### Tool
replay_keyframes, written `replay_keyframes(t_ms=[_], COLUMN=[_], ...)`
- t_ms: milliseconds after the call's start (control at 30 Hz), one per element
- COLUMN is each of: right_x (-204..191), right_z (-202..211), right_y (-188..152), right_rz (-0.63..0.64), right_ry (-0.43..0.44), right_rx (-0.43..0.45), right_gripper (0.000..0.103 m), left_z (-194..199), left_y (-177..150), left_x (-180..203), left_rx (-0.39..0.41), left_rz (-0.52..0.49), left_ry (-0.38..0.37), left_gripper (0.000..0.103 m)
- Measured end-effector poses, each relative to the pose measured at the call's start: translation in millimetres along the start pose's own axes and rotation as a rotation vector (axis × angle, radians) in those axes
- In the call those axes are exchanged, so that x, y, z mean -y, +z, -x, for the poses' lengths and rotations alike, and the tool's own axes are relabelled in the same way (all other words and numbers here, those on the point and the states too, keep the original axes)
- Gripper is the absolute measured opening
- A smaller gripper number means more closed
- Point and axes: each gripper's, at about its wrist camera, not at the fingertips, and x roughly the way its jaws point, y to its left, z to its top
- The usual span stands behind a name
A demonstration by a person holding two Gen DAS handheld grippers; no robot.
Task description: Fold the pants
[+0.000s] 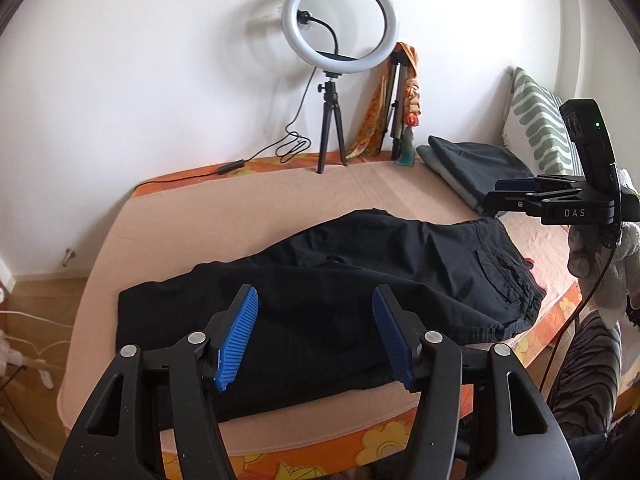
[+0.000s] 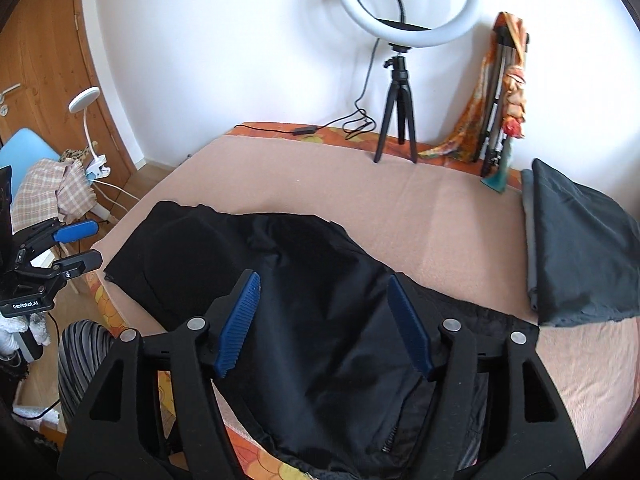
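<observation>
Black pants lie spread across the pink blanket on the bed, waistband to the right, legs to the left. They also show in the right wrist view. My left gripper is open and empty, hovering above the leg part near the bed's front edge. My right gripper is open and empty above the waist part, with the zipper below it. The right gripper shows in the left wrist view, held at the right above the bed. The left gripper shows at the left in the right wrist view.
A ring light on a tripod stands at the back of the bed with its cable. A folded tripod with an orange scarf leans on the wall. Folded dark clothes and a green-striped pillow lie at the back right. A chair with cloth stands left.
</observation>
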Motion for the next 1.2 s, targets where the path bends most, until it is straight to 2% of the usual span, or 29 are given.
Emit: replay_keyframes(t_ms=[133,233,367,500,600,633,767,833,1067,1200], right_x=[28,54,91,128,158,168,188,192,173,166], right_z=[18,31,46,53,48,43,16,6,8,3], right_y=[-23,-43,-66,-86,-99,-103,-114,-123,-153,-164], right_rz=[-0.07,-0.135,-0.244,-0.356,-0.472,-0.507,-0.55,-0.585,-0.623,-0.668], right_ry=[-0.059,-0.118,-0.137,-0.159,-0.106,-0.089,-0.085,-0.052,0.001,0.062], right_rx=[-0.006,-0.023,-0.031,-0.046,-0.059,-0.073,-0.155,-0.198,-0.283,-0.297], right_gripper=[0.079,0.079,0.079,0.079,0.074,0.069,0.058,0.053,0.053,0.053], left_z=[-18,-34,-58,-82,-97,-102,-112,-116,-128,-132], left_y=[6,9,9,1,-9,-12,-25,-31,-42,-46], left_x=[24,44,75,106,123,127,135,137,141,143], left_rx=[-0.015,-0.037,-0.085,-0.137,-0.175,-0.188,-0.221,-0.234,-0.266,-0.274], left_rz=[-0.014,-0.01,-0.031,-0.085,-0.128,-0.138,-0.171,-0.184,-0.201,-0.204], left_ry=[-0.078,-0.164,-0.274,-0.323,-0.326,-0.328,-0.317,-0.314,-0.316,-0.322], left_gripper=[0.064,0.064,0.064,0.064,0.064,0.064,0.064,0.064,0.064,0.064])
